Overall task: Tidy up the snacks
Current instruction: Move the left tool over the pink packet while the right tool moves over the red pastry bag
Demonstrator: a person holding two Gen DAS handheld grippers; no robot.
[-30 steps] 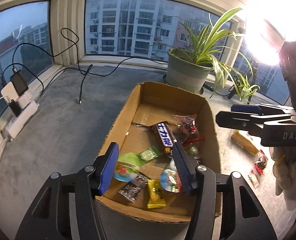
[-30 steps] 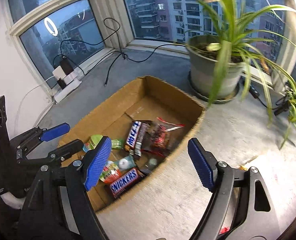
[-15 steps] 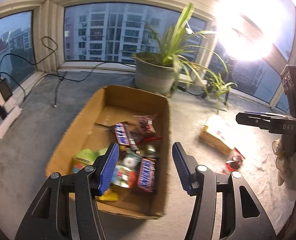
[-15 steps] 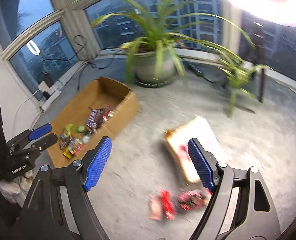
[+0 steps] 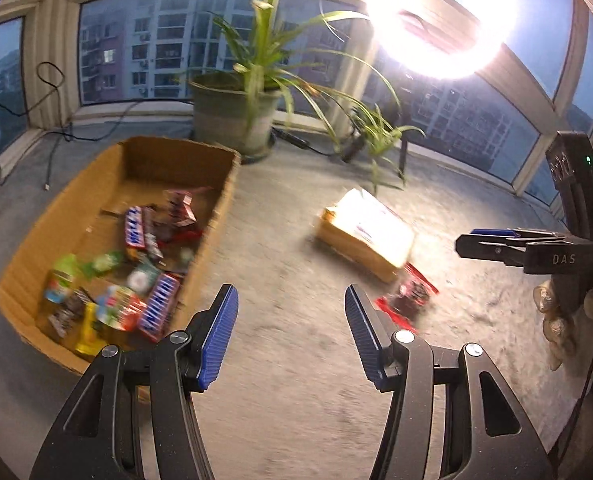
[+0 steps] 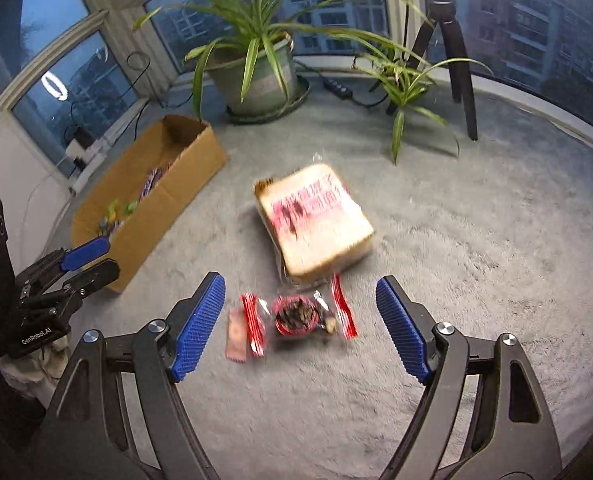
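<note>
A cardboard box [image 5: 216,208] [image 6: 168,204] on the grey carpet holds several snack packets, among them Snickers bars [image 5: 158,312]. A tan bread-like package [image 6: 316,220] [image 5: 366,236] lies to the box's right. A red-edged clear snack packet [image 6: 298,314] [image 5: 410,300] and a small pink wrapper [image 6: 236,334] lie in front of it. My right gripper [image 6: 300,308] is open and empty, just above the red packet. My left gripper [image 5: 292,308] is open and empty over bare carpet between the box and the packet.
A large potted plant [image 6: 256,76] [image 5: 232,120] stands behind the box, with a smaller plant [image 6: 404,84] and a black tripod [image 6: 456,52] to its right. Cables and a power strip [image 6: 80,148] lie by the windows at left. A bright ring light [image 5: 440,16] glares above.
Both grippers have swung right, away from over the box. The right one has come down toward the red packet; the left one now faces the carpet beside the box.
</note>
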